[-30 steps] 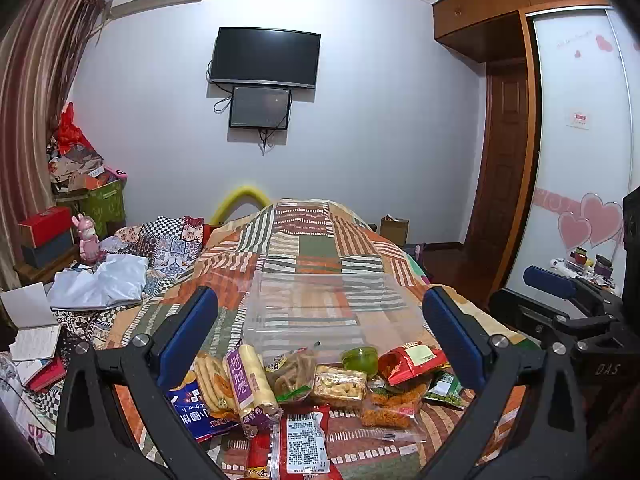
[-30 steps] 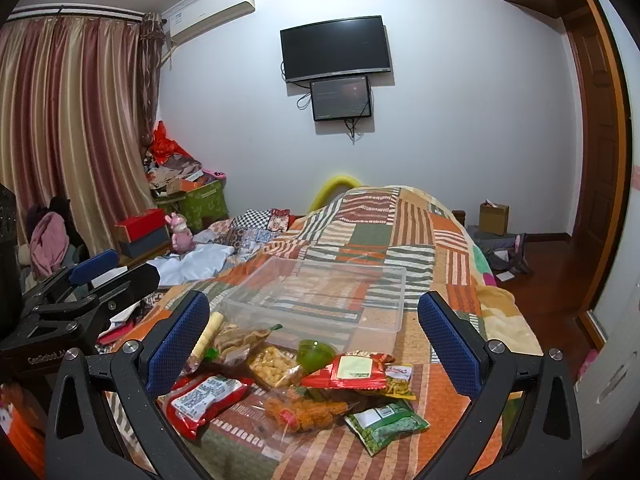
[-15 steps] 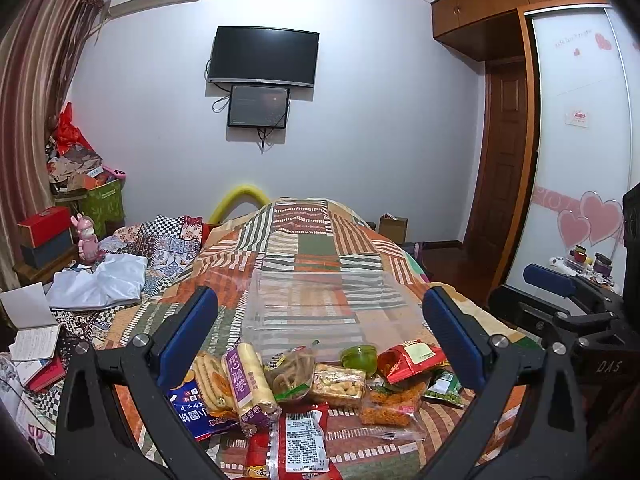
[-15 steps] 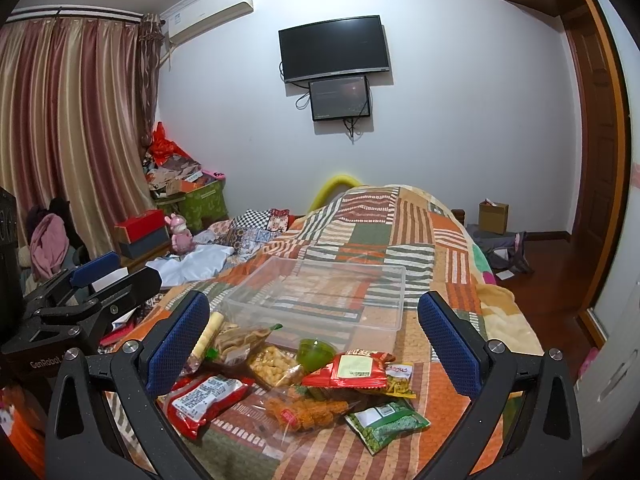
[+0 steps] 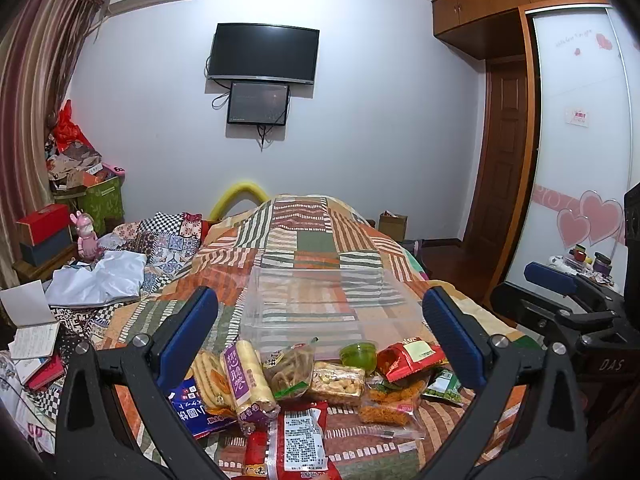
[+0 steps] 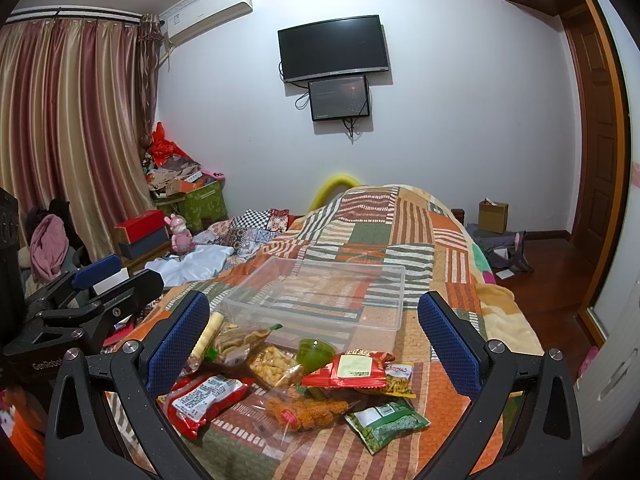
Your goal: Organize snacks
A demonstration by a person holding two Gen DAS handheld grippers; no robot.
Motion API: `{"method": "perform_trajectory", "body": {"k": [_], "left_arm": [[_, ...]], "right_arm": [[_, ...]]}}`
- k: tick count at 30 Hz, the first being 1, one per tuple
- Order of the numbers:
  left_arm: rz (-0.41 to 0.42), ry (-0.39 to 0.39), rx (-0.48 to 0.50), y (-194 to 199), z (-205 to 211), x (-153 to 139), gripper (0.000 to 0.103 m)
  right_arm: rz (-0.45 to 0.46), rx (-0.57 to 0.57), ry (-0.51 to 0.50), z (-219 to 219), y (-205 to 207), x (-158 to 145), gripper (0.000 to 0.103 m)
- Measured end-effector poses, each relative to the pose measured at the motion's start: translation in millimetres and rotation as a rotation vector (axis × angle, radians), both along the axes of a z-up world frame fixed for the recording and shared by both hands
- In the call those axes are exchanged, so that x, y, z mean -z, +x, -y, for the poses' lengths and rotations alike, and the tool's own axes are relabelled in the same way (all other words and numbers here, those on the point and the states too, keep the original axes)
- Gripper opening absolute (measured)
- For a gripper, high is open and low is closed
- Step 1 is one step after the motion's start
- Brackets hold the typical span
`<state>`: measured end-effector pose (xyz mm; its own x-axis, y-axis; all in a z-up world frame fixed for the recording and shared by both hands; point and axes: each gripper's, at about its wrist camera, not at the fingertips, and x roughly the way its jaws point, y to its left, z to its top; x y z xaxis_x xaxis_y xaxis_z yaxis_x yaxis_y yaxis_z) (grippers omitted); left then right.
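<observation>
Where patchwork quilt (image 5: pixel 316 240) covers bed, snacks (image 6: pixel 296 376) scattered.

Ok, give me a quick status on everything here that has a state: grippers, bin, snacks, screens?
left gripper: open, holding nothing
right gripper: open, holding nothing
clear plastic bin: no lid, empty, on the quilt
snack packets: loose on the quilt, all outside the bin
green jelly cup: upright, beside the bin
wall TV: dark
small monitor: dim
</observation>
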<state>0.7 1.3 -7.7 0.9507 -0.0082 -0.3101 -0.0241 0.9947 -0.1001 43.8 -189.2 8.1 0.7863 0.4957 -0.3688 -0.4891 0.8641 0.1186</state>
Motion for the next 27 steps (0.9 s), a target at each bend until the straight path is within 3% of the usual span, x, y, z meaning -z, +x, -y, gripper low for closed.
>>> {"method": "perform_trajectory", "body": {"k": [27], "left_arm": [[-0.004,0.015,0.001,0.8,3.8,2.6,0.103]], "right_arm": [[-0.01,0.01,0.008,3.2,2.1,0.9,0.103]]}}
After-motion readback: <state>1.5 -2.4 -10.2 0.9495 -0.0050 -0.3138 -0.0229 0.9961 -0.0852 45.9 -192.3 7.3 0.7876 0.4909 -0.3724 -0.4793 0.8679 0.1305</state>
